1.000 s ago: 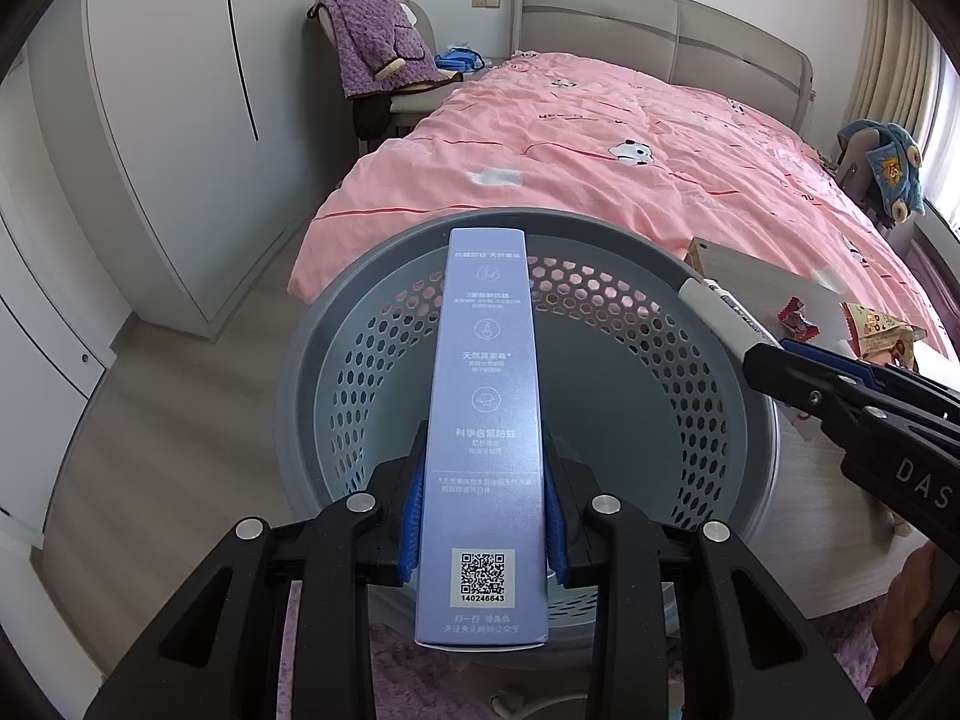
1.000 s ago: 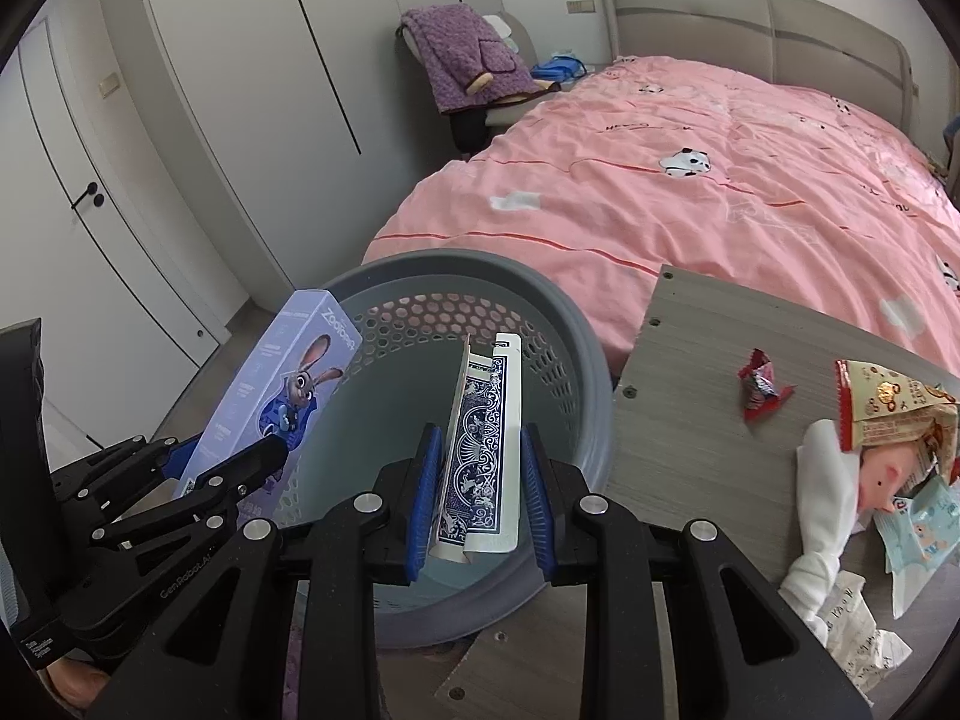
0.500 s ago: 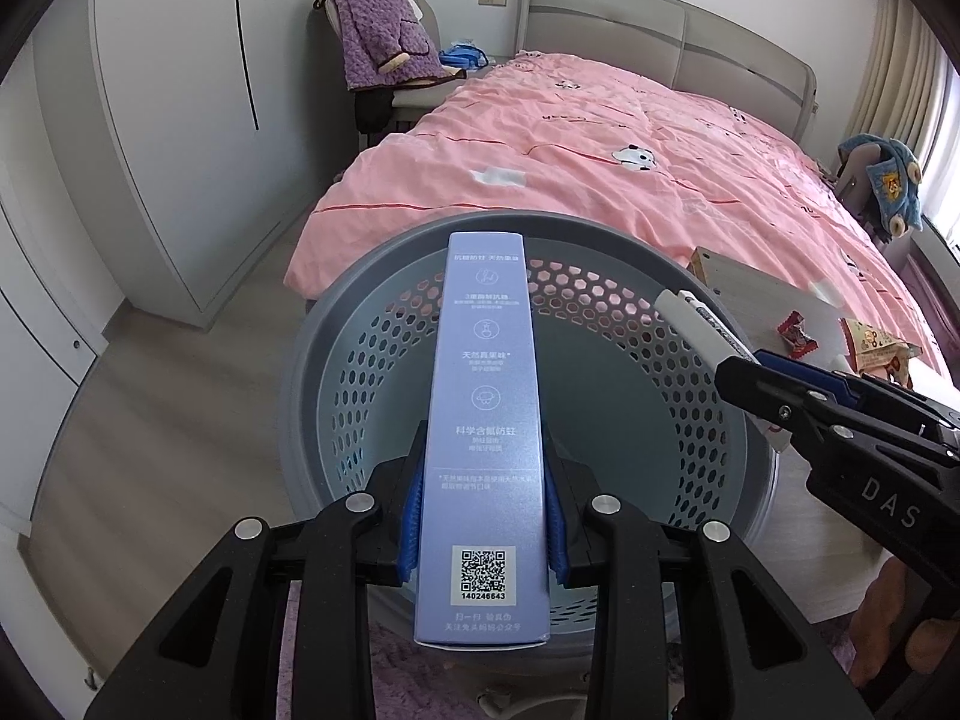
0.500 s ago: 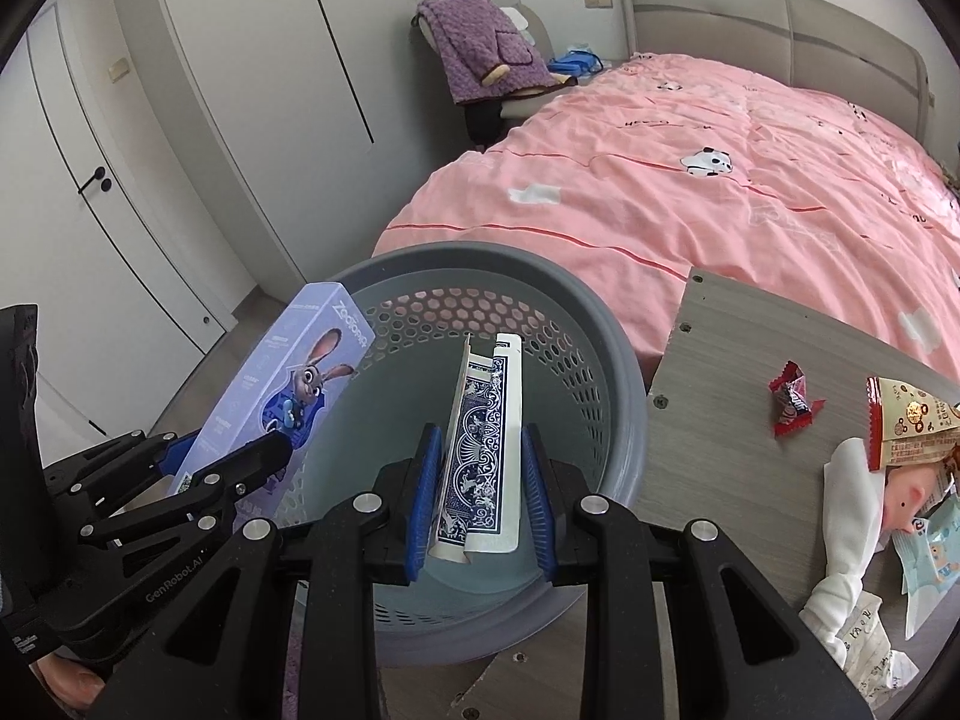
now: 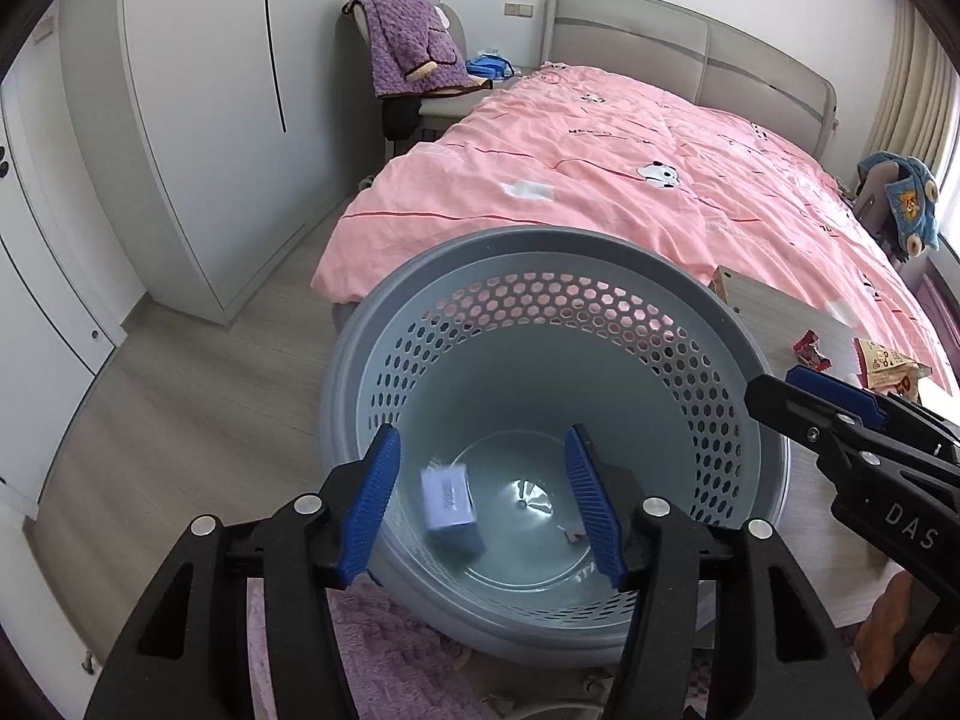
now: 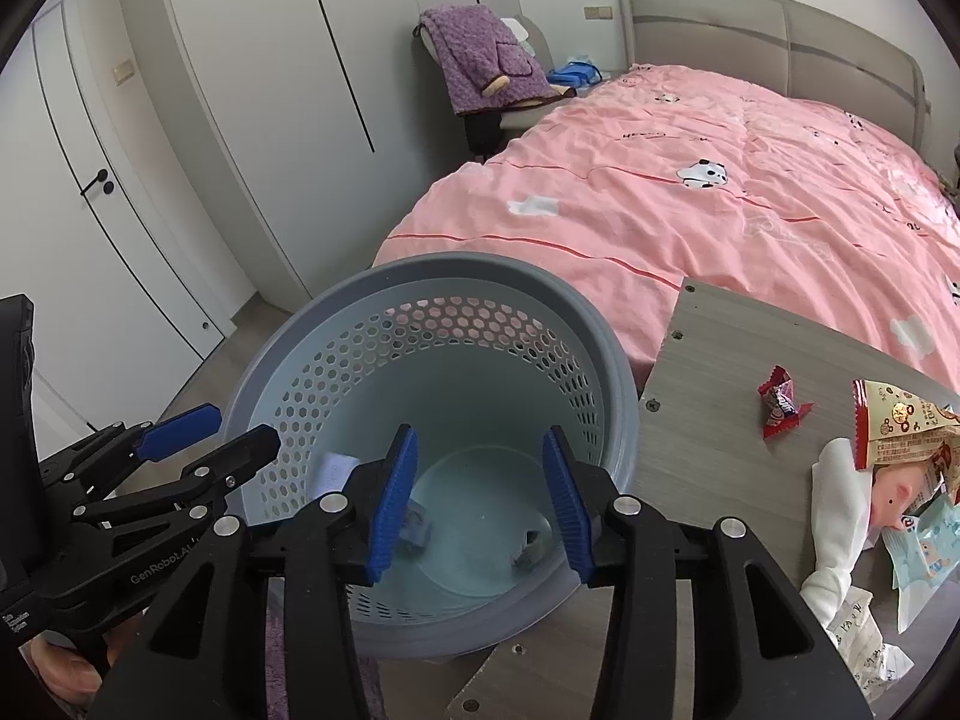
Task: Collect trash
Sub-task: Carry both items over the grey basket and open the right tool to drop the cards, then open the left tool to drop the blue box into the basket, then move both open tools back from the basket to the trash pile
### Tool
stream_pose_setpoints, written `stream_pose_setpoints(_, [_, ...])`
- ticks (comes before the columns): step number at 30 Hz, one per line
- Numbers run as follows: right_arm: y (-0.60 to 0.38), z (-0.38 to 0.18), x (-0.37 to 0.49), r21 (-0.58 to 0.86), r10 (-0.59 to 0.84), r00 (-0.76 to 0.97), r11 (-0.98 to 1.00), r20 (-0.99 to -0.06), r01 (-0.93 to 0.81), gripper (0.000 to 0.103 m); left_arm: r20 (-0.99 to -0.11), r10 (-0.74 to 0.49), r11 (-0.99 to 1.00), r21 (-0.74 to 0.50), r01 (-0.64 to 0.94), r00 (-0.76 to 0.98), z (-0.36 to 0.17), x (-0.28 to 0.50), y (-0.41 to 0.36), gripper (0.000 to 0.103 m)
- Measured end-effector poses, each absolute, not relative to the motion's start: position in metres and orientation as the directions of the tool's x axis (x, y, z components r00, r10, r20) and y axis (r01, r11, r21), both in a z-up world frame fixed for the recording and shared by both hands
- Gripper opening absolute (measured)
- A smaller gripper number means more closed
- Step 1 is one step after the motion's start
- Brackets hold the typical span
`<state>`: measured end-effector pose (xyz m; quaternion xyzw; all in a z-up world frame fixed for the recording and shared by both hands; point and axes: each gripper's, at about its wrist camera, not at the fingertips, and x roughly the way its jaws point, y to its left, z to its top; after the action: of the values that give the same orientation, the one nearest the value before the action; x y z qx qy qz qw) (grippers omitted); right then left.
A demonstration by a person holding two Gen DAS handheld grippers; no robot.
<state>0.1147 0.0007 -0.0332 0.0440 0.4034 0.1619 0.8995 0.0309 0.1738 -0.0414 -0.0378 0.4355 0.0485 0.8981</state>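
Observation:
A grey perforated trash basket [image 5: 540, 252] stands by the bed; it also shows in the right wrist view [image 6: 456, 267]. My left gripper [image 5: 483, 501] is open and empty above it. My right gripper [image 6: 480, 498] is open and empty above it too. A light blue box [image 5: 450, 507] lies blurred inside the basket near its bottom, seen in the right wrist view as a pale box [image 6: 336, 471]. A small card packet [image 6: 528, 552] lies on the basket floor. A red candy wrapper [image 6: 780, 402] and a snack bag [image 6: 900, 426] lie on the wooden table [image 6: 708, 420].
A doll in white [image 6: 870, 516], a blue packet [image 6: 924, 546] and crumpled paper [image 6: 858, 630] lie at the table's right. The pink bed [image 5: 630, 180] is behind the basket. A chair with a purple blanket [image 5: 408, 42] stands by white wardrobes [image 5: 198, 120]. A purple rug [image 5: 390, 648] lies below.
Both grippers have opened. The blue box left my left gripper and the card packet left my right gripper; both have fallen into the basket.

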Motion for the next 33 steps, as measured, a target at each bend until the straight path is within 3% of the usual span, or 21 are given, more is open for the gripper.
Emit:
stream_pose_setpoints(12, [-0.001,-0.03,0.107,0.2,0.32,0.635,0.946,-0.703,-0.255,0.048,-0.77,0.102,0.987,-0.002,-0.162,0.629,-0.036,0.024,0.177,0.066])
stream_pose_setpoints(33, [-0.009,-0.023,0.09,0.195,0.311,0.659,0.95,-0.685,-0.245,0.058,-0.755,0.14,0.984,0.032,-0.177,0.64,-0.03,0.013,0.172,0.069])
